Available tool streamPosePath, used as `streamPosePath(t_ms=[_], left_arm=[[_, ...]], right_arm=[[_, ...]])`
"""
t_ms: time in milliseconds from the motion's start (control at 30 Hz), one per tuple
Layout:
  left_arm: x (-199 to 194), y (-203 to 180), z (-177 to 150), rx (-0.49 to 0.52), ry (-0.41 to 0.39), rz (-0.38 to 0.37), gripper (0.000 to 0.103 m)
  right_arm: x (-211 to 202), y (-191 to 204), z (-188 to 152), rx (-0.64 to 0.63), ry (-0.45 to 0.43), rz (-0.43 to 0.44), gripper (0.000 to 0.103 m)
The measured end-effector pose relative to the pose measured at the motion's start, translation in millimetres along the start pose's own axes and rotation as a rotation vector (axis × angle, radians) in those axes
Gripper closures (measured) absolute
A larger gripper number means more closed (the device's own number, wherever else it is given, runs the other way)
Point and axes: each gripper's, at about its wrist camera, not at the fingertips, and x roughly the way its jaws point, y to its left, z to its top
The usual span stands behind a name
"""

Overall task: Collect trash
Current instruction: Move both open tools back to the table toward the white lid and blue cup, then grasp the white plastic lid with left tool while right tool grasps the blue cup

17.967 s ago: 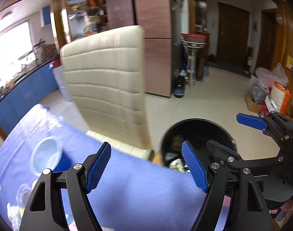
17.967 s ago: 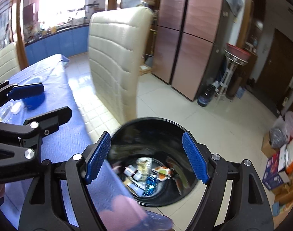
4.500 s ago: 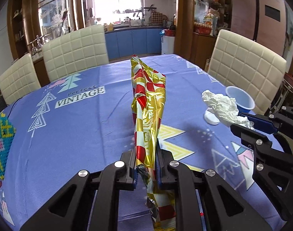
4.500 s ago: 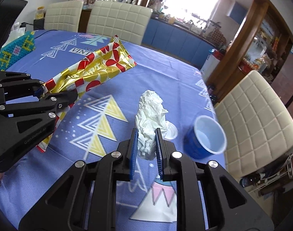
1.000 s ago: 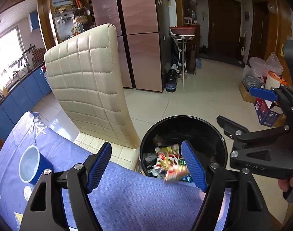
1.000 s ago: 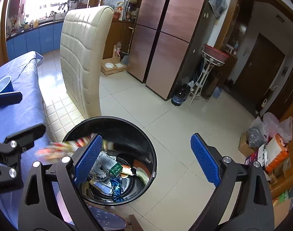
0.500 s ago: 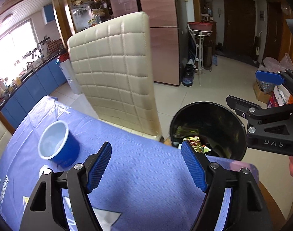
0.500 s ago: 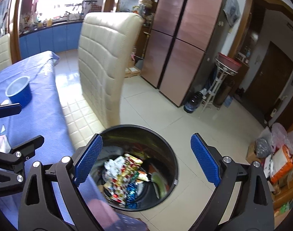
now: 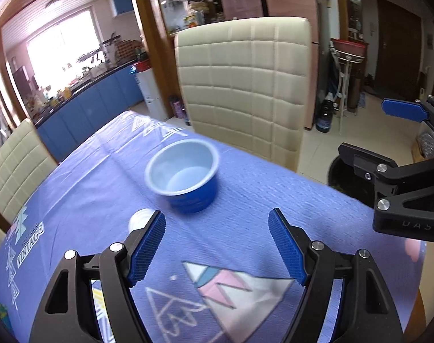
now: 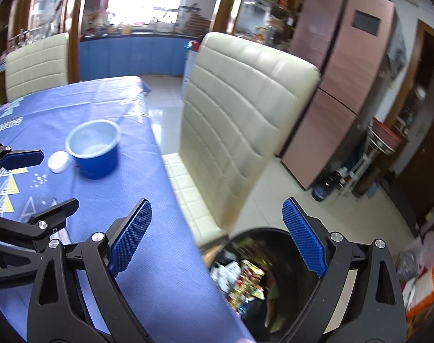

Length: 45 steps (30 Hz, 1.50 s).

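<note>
A blue paper cup (image 9: 185, 177) (image 10: 95, 150) stands upright on the blue tablecloth (image 9: 239, 228), with a small white lid (image 9: 138, 220) (image 10: 58, 161) beside it. My left gripper (image 9: 217, 243) is open and empty, just short of the cup. My right gripper (image 10: 217, 237) is open and empty too, over the table's edge and the black trash bin (image 10: 259, 280), which holds wrappers and tissue. The right gripper (image 9: 399, 143) also shows at the right edge of the left wrist view, above the bin's rim (image 9: 334, 171).
A cream padded chair (image 9: 245, 85) (image 10: 239, 120) stands at the table's side, between cup and bin. More cream chairs (image 10: 34, 63) line the far side. A fridge (image 10: 342, 80), a stand with a red bowl (image 9: 348, 48) and boxes on the floor (image 10: 419, 283) lie beyond.
Both grippers have swung from over the bin back toward the table. The cup has come to the middle of the left wrist view and the bin has slid to the right edge. Both stay open.
</note>
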Motion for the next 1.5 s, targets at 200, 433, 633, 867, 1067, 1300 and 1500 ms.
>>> streamPosePath(t_ms=[200, 433, 633, 867, 1067, 1300, 1500], left_arm=[[14, 43, -9, -0.073, 0.037, 0.075, 0.03], [36, 76, -16, -0.131, 0.07, 0.082, 0.03], [55, 90, -19, -0.151, 0.09, 0.03, 0.03], [75, 102, -25, -0.175, 0.123, 0.013, 0.03], [76, 104, -30, -0.171, 0.117, -0.009, 0.032], [73, 109, -30, -0.19, 0.113, -0.021, 0.059], [73, 122, -31, -0.22, 0.099, 0.003, 0.064]], right_arm=[[9, 28, 12, -0.035, -0.01, 0.056, 0.01], [35, 65, 28, -0.056, 0.008, 0.123, 0.01], [54, 85, 36, -0.071, 0.025, 0.151, 0.01], [66, 94, 41, -0.065, 0.035, 0.161, 0.009], [66, 97, 46, -0.068, 0.031, 0.165, 0.009], [64, 107, 49, -0.089, 0.016, 0.216, 0.007], [78, 119, 56, -0.086, 0.039, 0.261, 0.007]])
